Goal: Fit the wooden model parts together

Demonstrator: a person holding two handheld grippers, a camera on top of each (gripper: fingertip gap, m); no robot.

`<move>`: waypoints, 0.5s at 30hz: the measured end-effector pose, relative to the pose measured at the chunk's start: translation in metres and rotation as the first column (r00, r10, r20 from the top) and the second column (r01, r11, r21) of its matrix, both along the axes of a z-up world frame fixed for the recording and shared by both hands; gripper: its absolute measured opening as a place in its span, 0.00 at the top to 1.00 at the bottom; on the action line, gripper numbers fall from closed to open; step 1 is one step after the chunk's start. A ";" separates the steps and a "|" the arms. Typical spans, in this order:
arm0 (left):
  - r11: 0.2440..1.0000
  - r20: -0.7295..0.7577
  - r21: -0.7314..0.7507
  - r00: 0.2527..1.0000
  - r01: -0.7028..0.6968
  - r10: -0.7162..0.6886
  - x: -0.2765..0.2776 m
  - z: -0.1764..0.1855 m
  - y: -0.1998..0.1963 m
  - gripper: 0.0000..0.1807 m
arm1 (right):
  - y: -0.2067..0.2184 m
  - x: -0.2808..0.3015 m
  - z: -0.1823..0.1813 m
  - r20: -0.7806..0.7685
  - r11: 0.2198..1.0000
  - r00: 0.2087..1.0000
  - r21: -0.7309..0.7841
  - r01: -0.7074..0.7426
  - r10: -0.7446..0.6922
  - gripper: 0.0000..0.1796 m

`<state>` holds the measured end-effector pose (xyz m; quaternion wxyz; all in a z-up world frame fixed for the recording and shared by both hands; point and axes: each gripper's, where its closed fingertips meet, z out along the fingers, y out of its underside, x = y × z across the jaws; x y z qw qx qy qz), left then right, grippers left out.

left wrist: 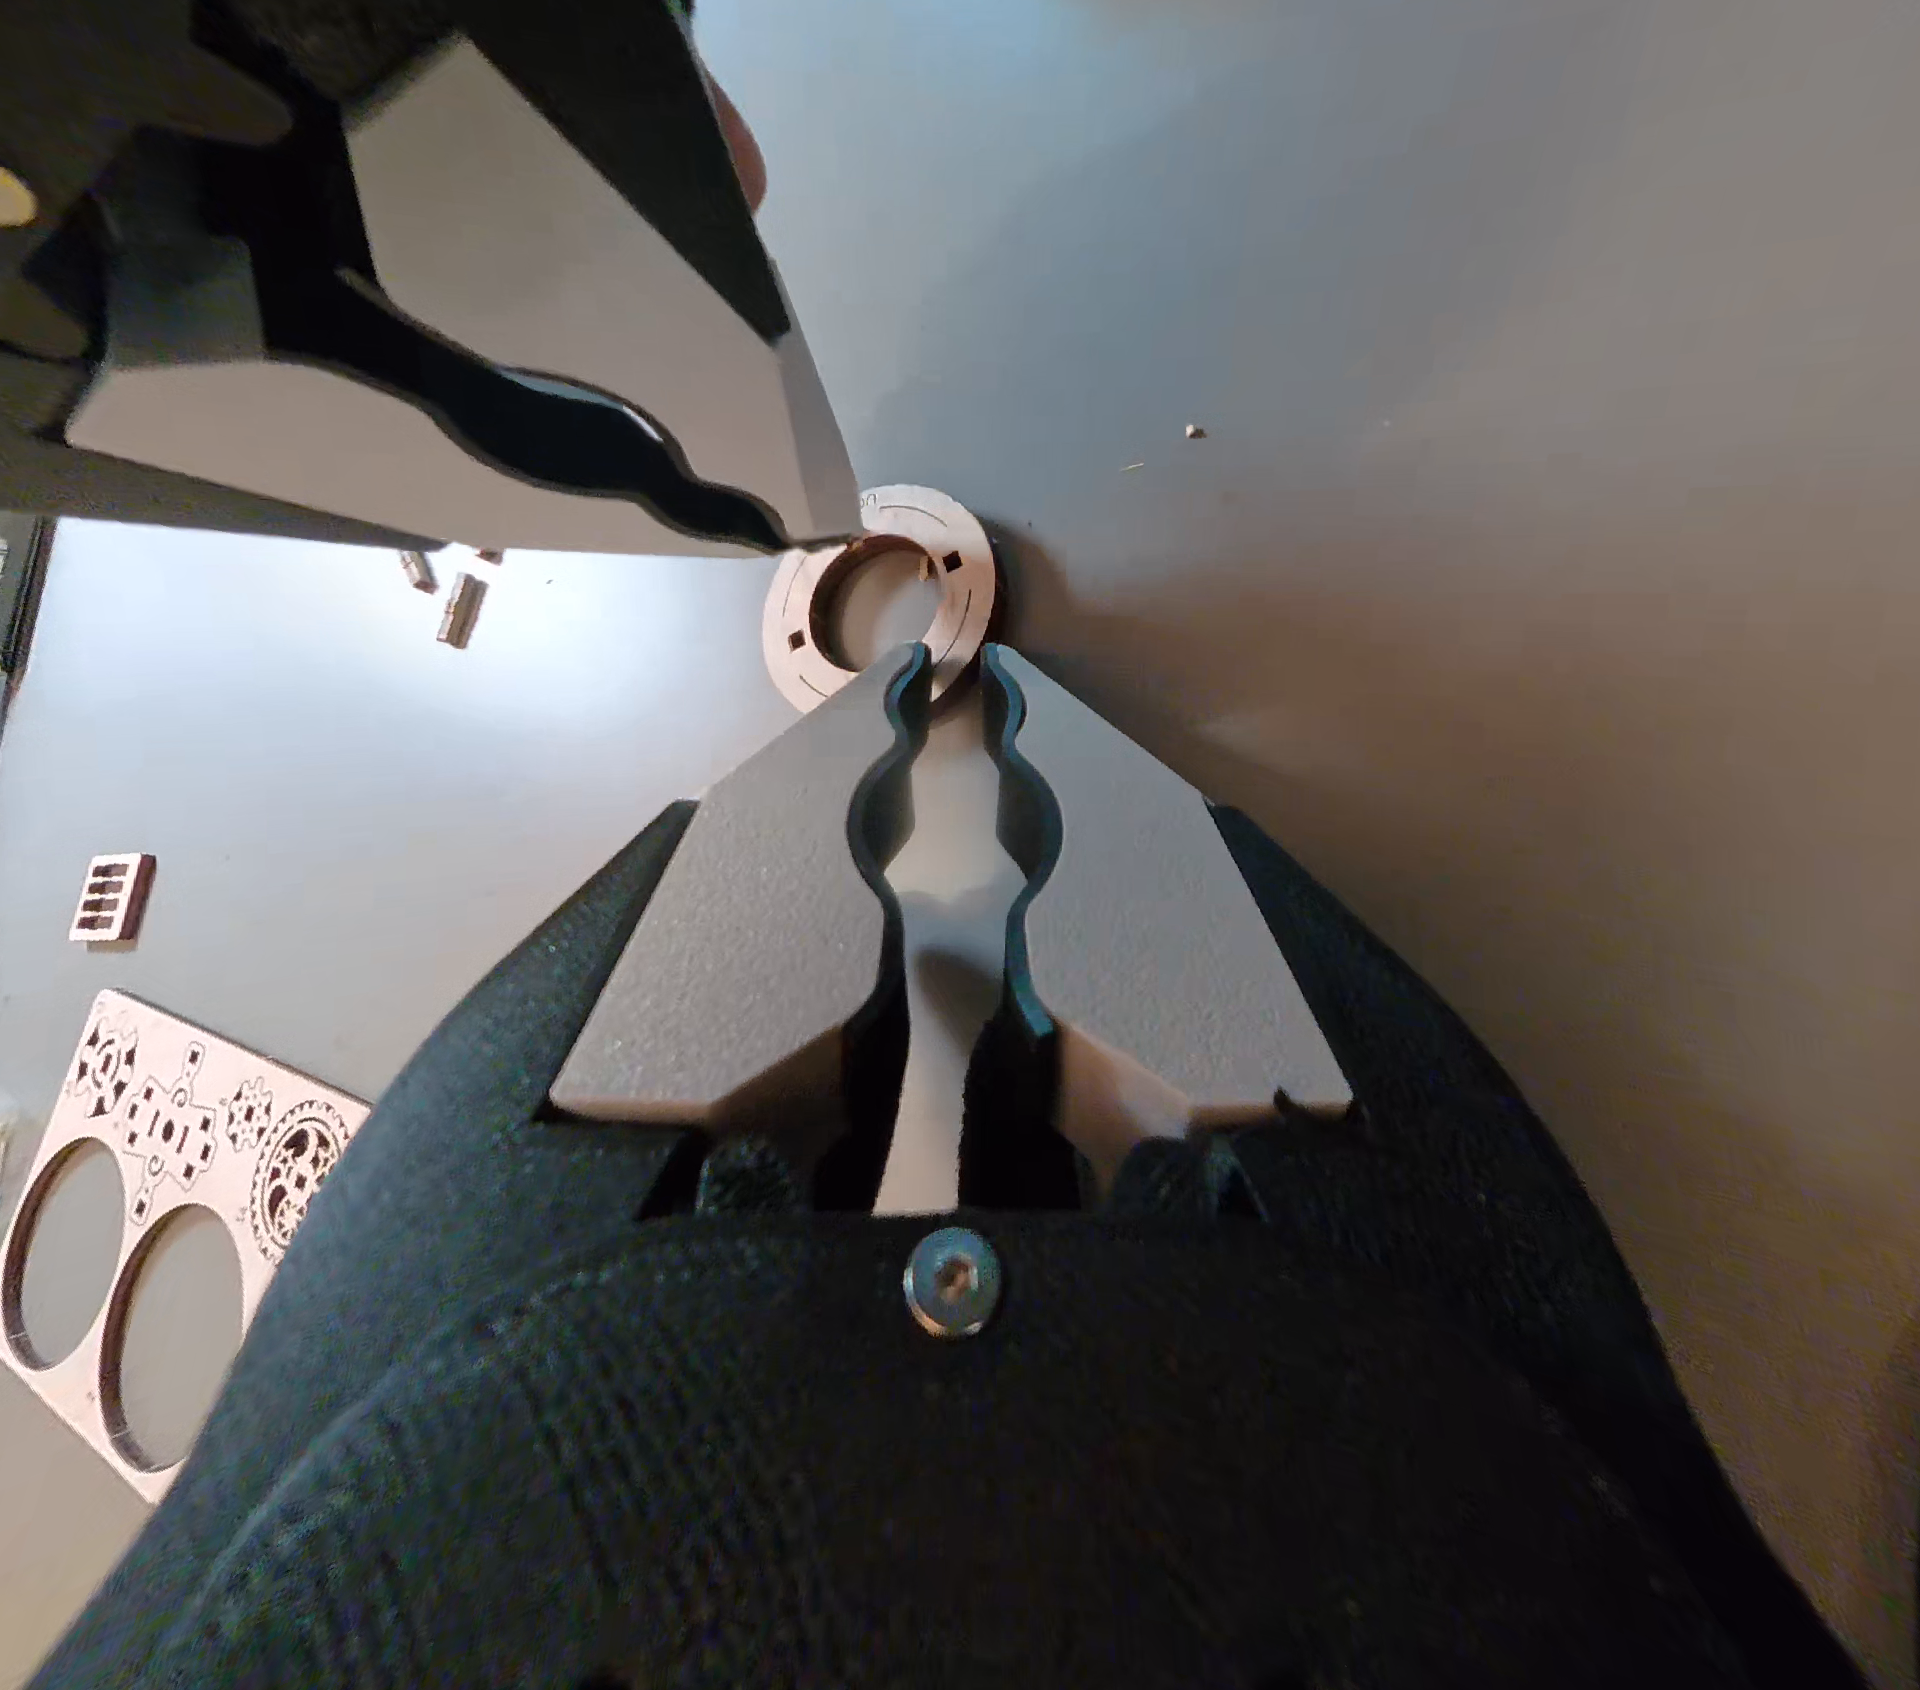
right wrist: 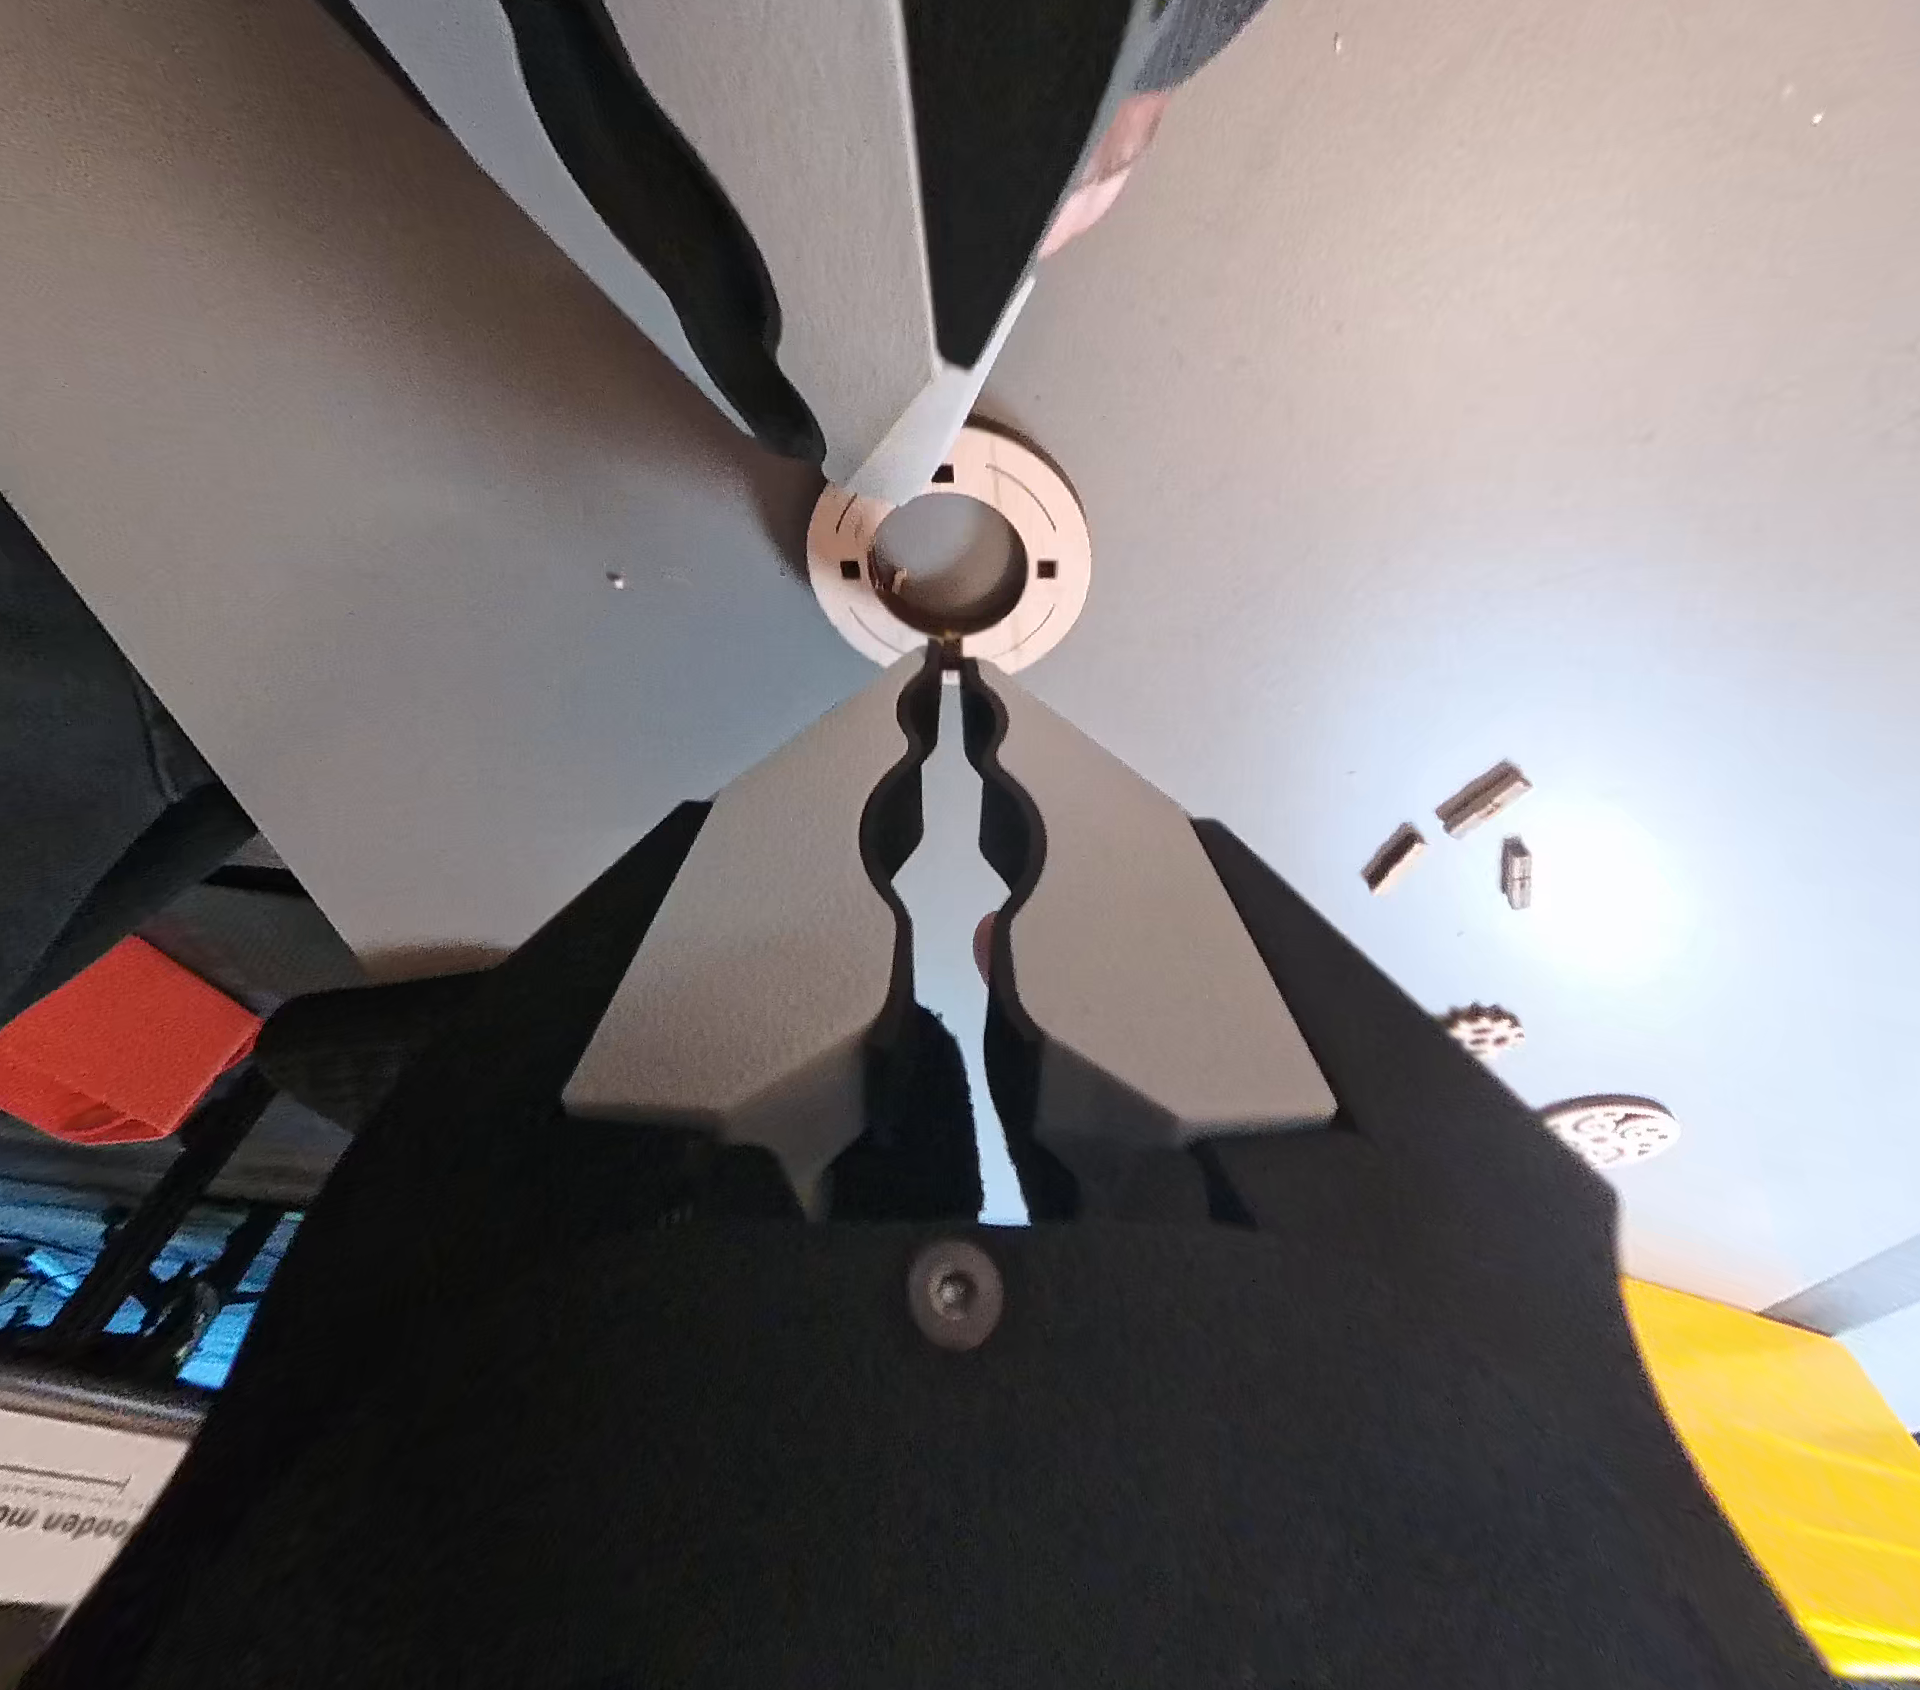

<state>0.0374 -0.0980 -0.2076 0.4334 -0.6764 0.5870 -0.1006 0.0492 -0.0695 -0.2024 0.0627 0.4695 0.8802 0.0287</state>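
Note:
A flat wooden ring with small square slots sits low over the grey table; it also shows in the right wrist view. My left gripper is shut on the ring's near rim. It enters the right wrist view from above. My right gripper is shut on a tiny wooden peg held against the ring's rim. It reaches in from the upper left in the left wrist view. Whether the ring touches the table is unclear.
Small wooden blocks, two gears and a slotted piece lie on the table. A laser-cut wooden sheet lies at the left. An orange object, a yellow object and a box are at the table's edge. My two grippers' fingertips are within a few centimetres of each other.

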 end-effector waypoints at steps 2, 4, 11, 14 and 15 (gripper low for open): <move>1.000 0.004 -0.001 1.000 -0.002 0.002 0.000 0.000 0.000 0.96 | -0.002 -0.003 -0.002 -0.006 1.000 1.000 -0.005 -0.010 0.010 1.00; 1.000 0.010 -0.007 1.000 -0.010 0.010 0.000 0.000 0.001 0.96 | -0.002 -0.002 -0.003 -0.015 1.000 1.000 -0.005 -0.016 0.016 1.00; 1.000 0.016 -0.014 1.000 -0.011 0.012 0.000 0.000 0.001 0.96 | 0.000 -0.001 0.001 -0.141 0.998 0.990 -0.055 0.020 -0.028 1.00; 1.000 0.017 -0.014 1.000 -0.012 0.012 0.000 0.000 0.000 0.96 | 0.000 -0.001 0.002 -0.178 0.994 0.982 -0.096 0.045 -0.062 1.00; 1.000 0.017 -0.014 1.000 -0.012 0.013 0.000 0.000 0.000 0.96 | 0.000 0.000 0.002 -0.193 0.993 0.979 -0.108 0.046 -0.067 1.00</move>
